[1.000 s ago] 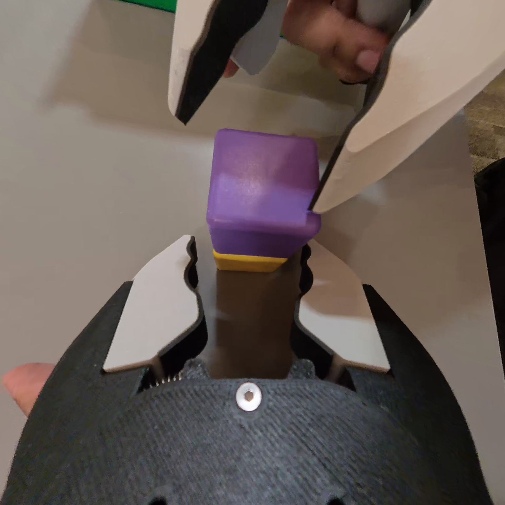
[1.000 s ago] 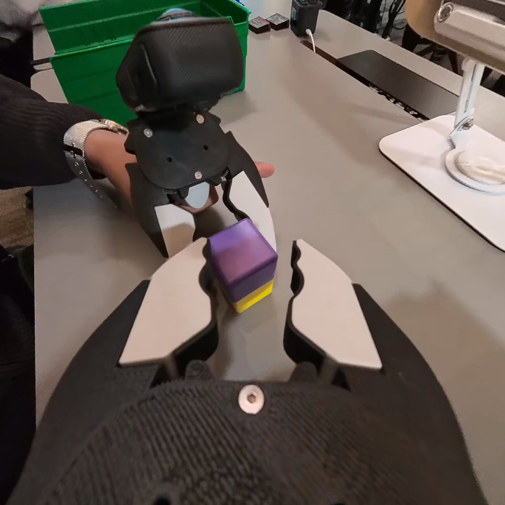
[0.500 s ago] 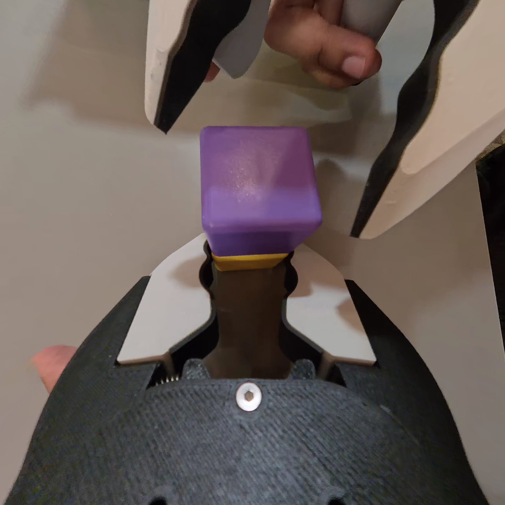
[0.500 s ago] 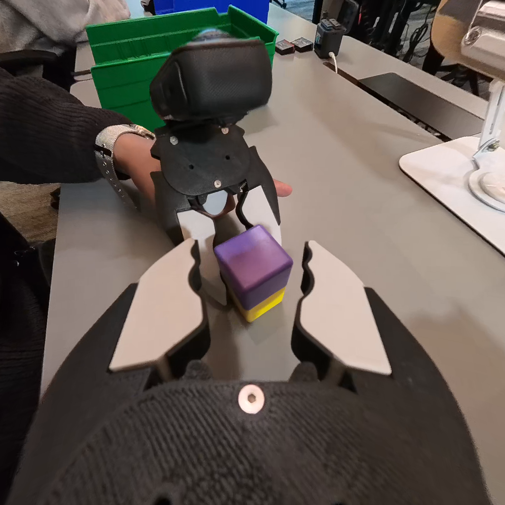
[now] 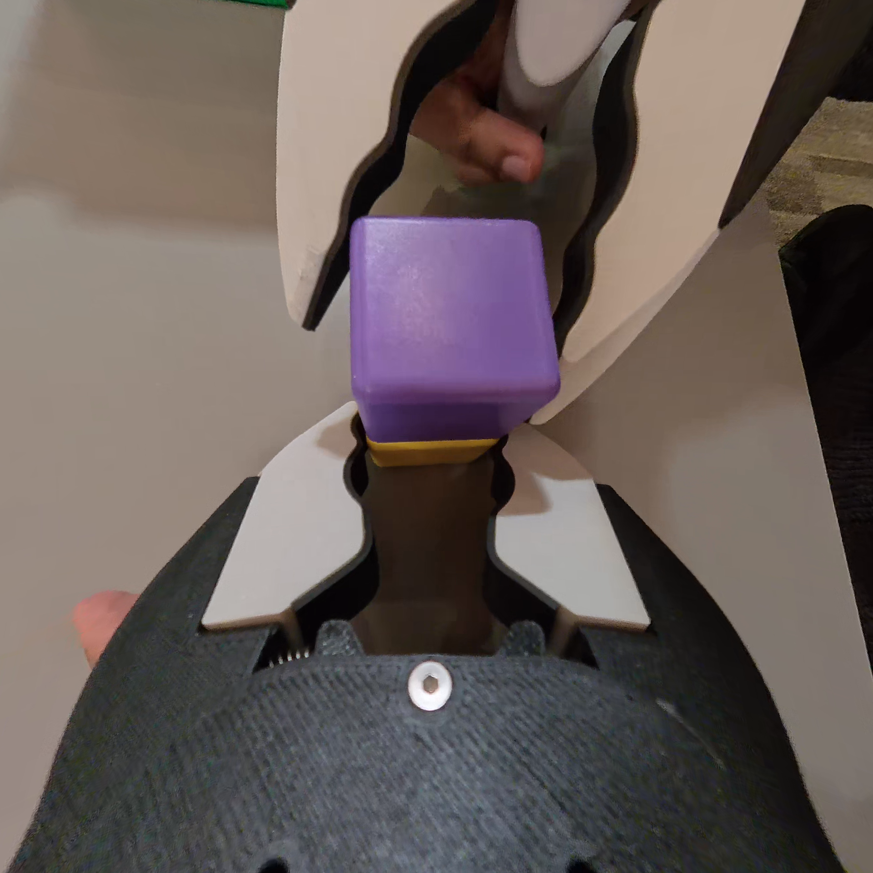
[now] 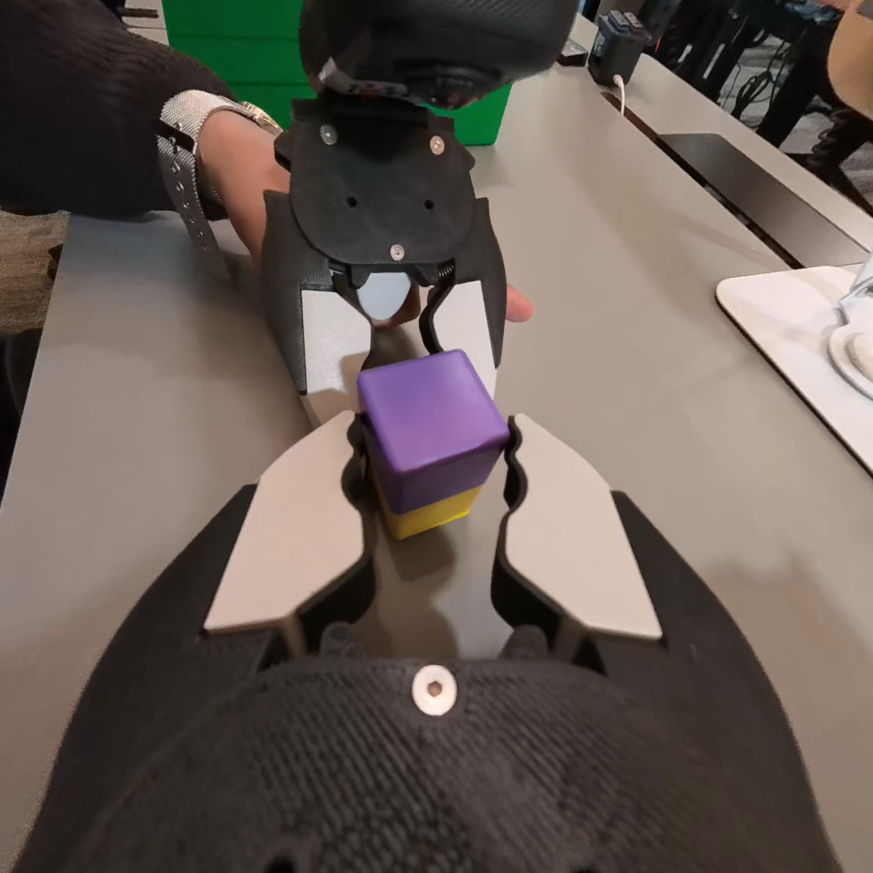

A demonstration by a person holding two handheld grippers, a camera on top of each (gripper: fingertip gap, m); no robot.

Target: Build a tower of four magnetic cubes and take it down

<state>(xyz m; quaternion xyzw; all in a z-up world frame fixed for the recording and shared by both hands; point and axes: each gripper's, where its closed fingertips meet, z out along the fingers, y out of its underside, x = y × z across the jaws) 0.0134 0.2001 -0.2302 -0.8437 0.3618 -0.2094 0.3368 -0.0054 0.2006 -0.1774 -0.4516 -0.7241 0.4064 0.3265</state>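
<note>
My right gripper [image 6: 432, 437] clenched the purple cube [image 6: 427, 418]; left gripper [image 5: 427, 437] pinched the yellow block [image 5: 432, 452] beneath; uneven pulling risked jamming or slipping.

The purple cube [image 6: 427, 415] looks like smooth plastic with a soft satin sheen, and the yellow cube [image 6: 432, 515] beneath it has the same finish. The right tongs [image 6: 432, 437] have matt pale-grey finger plates on a rough, layer-ribbed black printed body with a bright metal screw. The left tongs [image 5: 430, 437] are made alike. The worktop [image 6: 614, 330] is smooth, matt grey laminate. At 10 o'clock, a woven metal watch strap [image 6: 189, 141] meets a ribbed knit sleeve [image 6: 80, 94].
</note>
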